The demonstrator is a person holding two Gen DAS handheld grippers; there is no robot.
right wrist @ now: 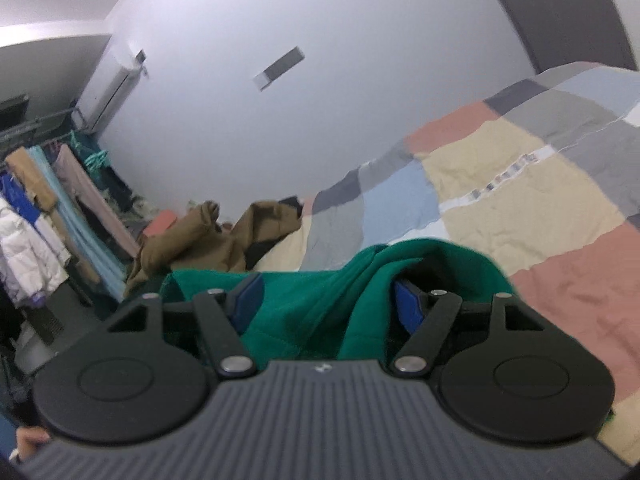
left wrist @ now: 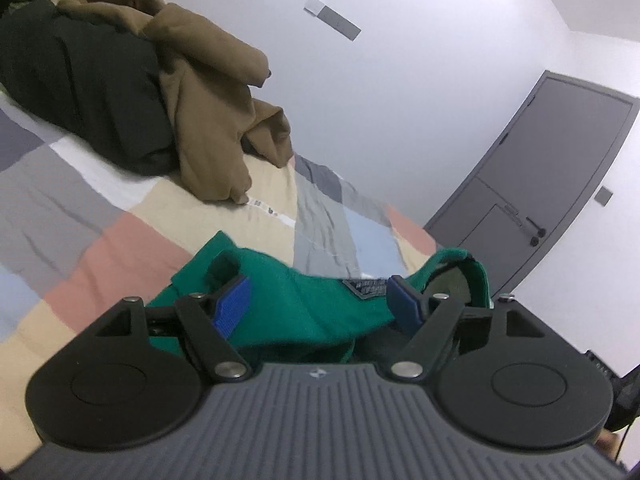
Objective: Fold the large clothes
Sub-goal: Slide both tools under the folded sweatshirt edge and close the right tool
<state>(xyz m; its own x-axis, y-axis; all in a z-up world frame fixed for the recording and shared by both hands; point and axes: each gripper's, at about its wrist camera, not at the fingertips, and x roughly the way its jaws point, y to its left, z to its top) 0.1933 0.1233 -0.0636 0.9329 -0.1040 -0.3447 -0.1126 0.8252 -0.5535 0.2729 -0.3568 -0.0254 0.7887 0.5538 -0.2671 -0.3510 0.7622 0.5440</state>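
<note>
A green garment lies bunched on the patchwork quilt, right under and in front of both grippers. My left gripper is open, its blue pads wide apart, with green cloth and a dark sewn label lying loose between them. In the right wrist view the same green garment rises in a fold between the fingers of my right gripper, which is open too; its right pad sits inside a hollow of the cloth. Neither pair of pads presses on the fabric.
A brown garment and a black one are heaped at the far side of the bed, against the white wall. A grey door stands to the right. A rack of hanging clothes and an air conditioner are left of the bed.
</note>
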